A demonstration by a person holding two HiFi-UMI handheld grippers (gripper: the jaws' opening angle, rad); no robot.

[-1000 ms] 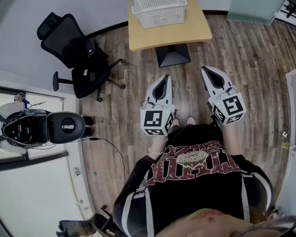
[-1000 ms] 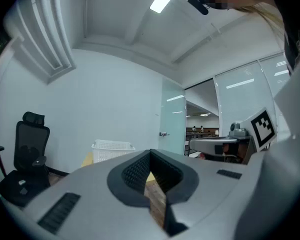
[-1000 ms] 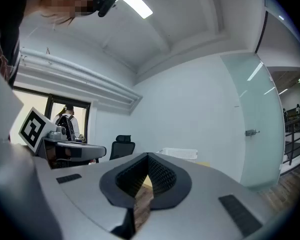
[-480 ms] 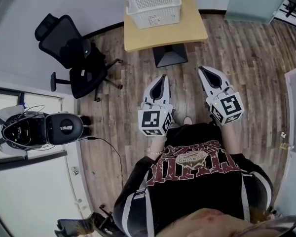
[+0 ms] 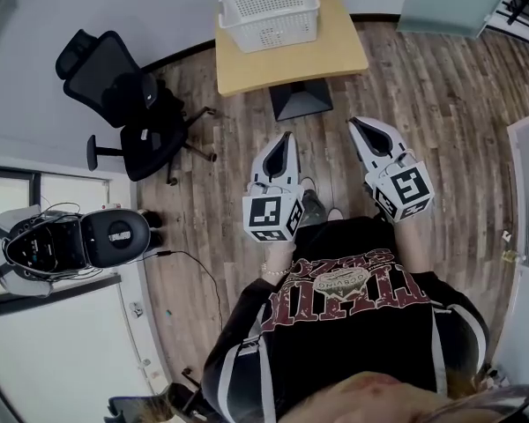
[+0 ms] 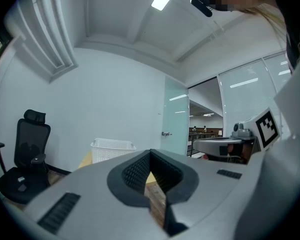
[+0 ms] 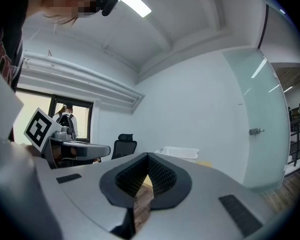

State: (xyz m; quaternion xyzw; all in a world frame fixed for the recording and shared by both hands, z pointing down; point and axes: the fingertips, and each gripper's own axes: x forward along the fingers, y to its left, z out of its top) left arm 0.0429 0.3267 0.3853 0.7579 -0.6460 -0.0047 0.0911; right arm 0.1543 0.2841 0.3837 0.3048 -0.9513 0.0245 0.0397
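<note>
I hold both grippers side by side in front of my chest, above a wooden floor. My left gripper [image 5: 286, 137] is shut with nothing between its jaws, which meet at the tips [image 6: 150, 152]. My right gripper [image 5: 353, 122] is likewise shut and empty, jaws closed at the tips [image 7: 148, 156]. Both point toward a small wooden table [image 5: 332, 49] a short way ahead. A white lattice basket [image 5: 268, 9] stands on the table's far left part. That basket [image 6: 111, 149] shows beyond the left jaws, and it [image 7: 179, 153] also appears beyond the right jaws. Neither gripper touches anything.
A black office chair [image 5: 122, 94] stands to the left of the table. A grey and black machine [image 5: 70, 241] sits at the far left with a cable on the floor. A frosted glass door [image 5: 463, 3] is at the upper right, and a white wall runs behind the table.
Both grippers stay shut and side by side. In the head view the table, basket and chair have slid slightly up and left; the grippers have shifted a little left.
</note>
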